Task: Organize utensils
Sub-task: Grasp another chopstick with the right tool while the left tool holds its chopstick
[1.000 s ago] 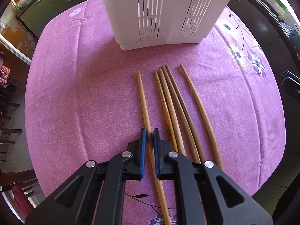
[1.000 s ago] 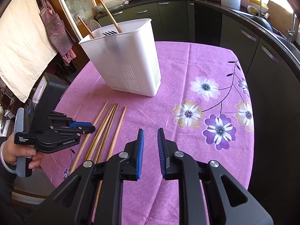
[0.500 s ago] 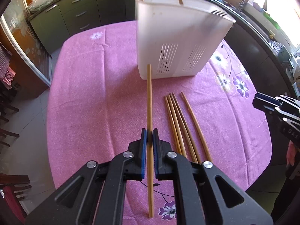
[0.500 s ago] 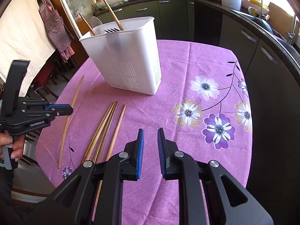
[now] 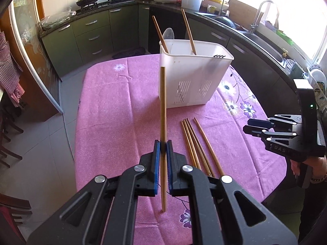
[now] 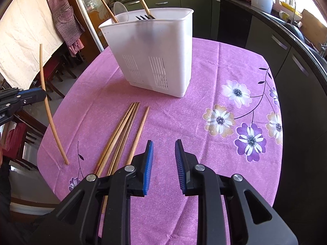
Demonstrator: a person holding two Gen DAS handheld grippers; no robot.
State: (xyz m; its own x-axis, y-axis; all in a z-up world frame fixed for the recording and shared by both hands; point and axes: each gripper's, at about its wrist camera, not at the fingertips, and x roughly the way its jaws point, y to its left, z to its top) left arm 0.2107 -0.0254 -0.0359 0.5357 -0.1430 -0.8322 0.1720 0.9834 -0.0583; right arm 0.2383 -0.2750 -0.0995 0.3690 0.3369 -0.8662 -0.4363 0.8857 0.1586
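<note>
My left gripper (image 5: 162, 147) is shut on a wooden chopstick (image 5: 162, 106), held upright above the near left of the table; the same chopstick shows in the right wrist view (image 6: 46, 100) with its lower end near the cloth. Several more chopsticks (image 5: 194, 140) lie side by side on the purple tablecloth (image 5: 114, 110), also in the right wrist view (image 6: 122, 130). The white utensil holder (image 5: 192, 77) stands beyond them with two chopsticks, a spoon and a fork inside; it also shows in the right wrist view (image 6: 155, 49). My right gripper (image 6: 163, 159) is open and empty, right of the lying chopsticks.
The table is rounded with floor at its left edge (image 5: 69, 126). Dark chairs (image 5: 8, 134) stand to the left. Green kitchen cabinets (image 5: 90, 38) and a counter with a sink (image 5: 263, 34) run behind and to the right.
My left gripper has lifted one chopstick off the table and tilted it up to nearly vertical. My right gripper has opened wider and stayed in place.
</note>
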